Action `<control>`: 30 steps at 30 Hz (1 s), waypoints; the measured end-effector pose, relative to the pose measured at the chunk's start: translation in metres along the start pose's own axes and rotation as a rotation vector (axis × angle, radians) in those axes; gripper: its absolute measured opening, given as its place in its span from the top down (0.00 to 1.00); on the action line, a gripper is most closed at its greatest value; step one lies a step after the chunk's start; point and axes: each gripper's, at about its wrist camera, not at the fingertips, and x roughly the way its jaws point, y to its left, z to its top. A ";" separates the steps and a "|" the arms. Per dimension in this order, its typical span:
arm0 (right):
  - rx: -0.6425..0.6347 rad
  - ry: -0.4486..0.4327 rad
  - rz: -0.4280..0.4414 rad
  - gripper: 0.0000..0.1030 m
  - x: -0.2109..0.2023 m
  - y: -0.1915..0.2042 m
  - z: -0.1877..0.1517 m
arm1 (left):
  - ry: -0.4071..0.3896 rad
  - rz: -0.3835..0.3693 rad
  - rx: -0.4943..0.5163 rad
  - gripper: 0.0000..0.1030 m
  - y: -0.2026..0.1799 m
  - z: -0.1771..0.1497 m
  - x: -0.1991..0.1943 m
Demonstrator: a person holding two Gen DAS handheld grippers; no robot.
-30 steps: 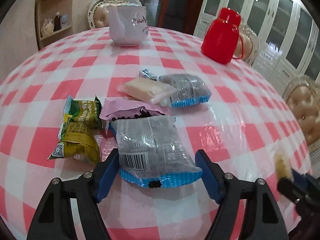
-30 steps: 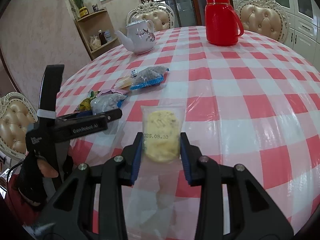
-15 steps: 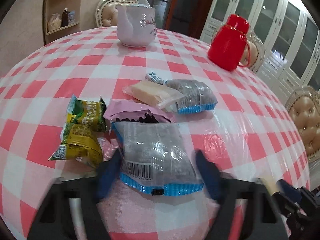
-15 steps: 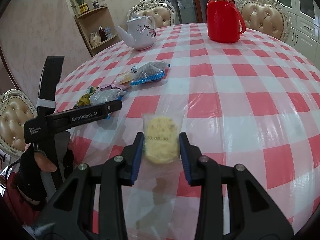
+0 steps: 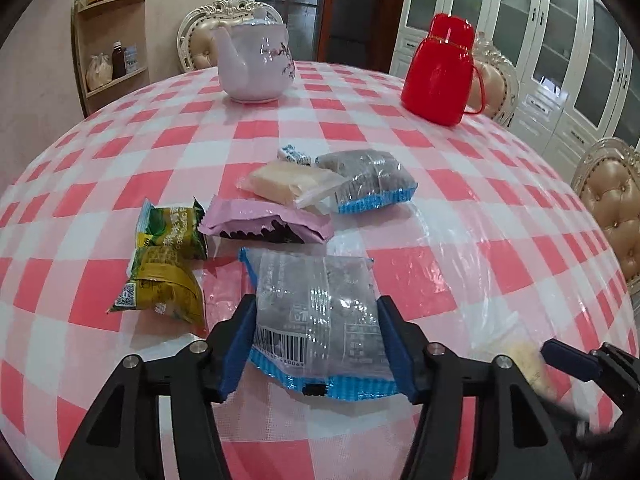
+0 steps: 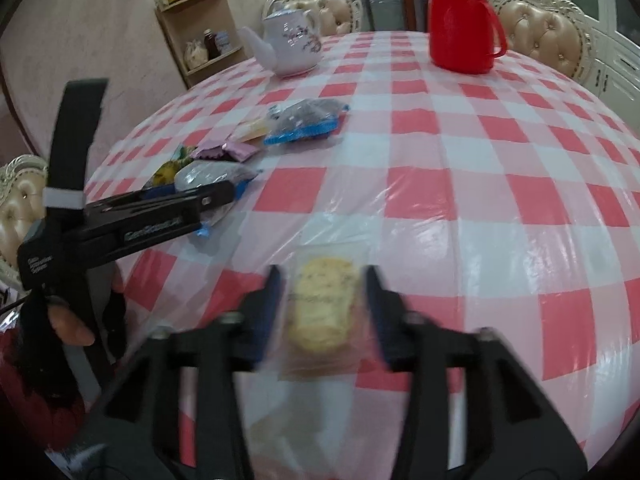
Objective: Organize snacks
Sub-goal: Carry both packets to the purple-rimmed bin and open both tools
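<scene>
— Where are we with the snacks?

— My left gripper [image 5: 316,344] has its jaws around the grey packet with the blue edge [image 5: 316,312], and the pads look pressed to its sides; those jaws have just closed in. It lies on the worktop [image 5: 460,216] at the near end of the pile, beside the two green packets [image 5: 164,272] and just in front of the pink one [image 5: 268,226].

— And the right?

— My right gripper [image 6: 324,300] has just spread its jaws. The clear bag with the yellow cookie [image 6: 322,308] sits between them, but I can see a gap on both sides — nothing is gripped there. It lies well apart from the pile.

— How do you do this step well?

— I'd say squeeze gently on the left; that film is slippery and the filling soft, so lift slowly and keep it level. On the right, I'd back straight out so a pad doesn't drag the bag.

— Pose?

— Both grippers slant down toward the worktop, low and close to it, side by side, a gloved hand [image 6: 52,320] on the left handle.
</scene>
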 end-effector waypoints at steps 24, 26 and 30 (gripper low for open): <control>0.184 -0.121 0.164 0.63 -0.028 -0.001 -0.018 | -0.077 -0.020 -0.052 0.43 0.031 -0.062 -0.077; 0.193 -0.128 0.188 0.63 -0.030 0.008 -0.021 | -0.106 0.003 -0.072 0.43 0.038 -0.069 -0.090; 0.180 -0.131 0.231 0.63 -0.030 0.027 -0.028 | -0.143 0.025 -0.100 0.43 0.048 -0.080 -0.107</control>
